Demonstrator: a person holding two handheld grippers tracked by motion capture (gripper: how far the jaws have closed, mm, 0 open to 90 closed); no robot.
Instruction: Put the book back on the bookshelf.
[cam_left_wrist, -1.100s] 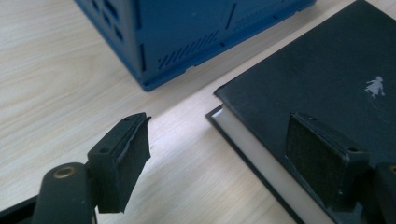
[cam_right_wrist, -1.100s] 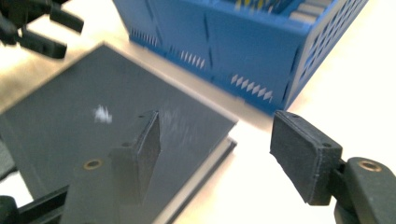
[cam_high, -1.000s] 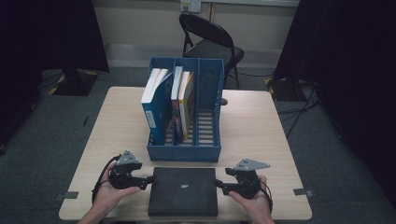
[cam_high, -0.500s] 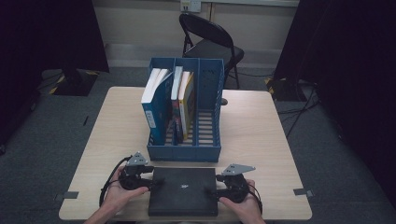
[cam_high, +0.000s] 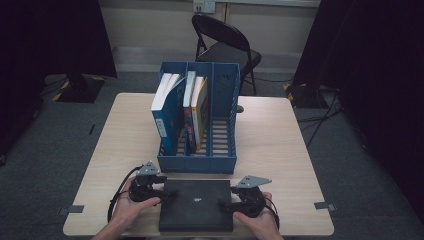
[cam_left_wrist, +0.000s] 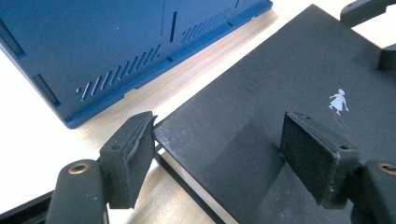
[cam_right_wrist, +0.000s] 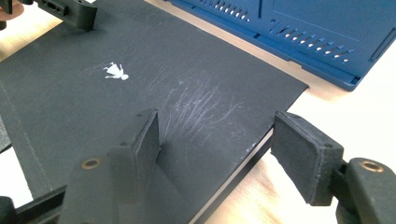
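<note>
Black book (cam_high: 196, 205) flat on table (cam_high: 280, 145), blue file rack (cam_high: 200, 120) just behind, both grippers' jaws apart astride its corners

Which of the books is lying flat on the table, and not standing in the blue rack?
The black book nearest the person lies flat, between the left gripper and the right gripper. The other books stand upright in the blue rack.

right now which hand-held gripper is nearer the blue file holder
Left. The left hand-held gripper sits at the black book's left edge, just in front of the blue file holder; the right hand-held gripper is at the book's right edge, farther back.
</note>
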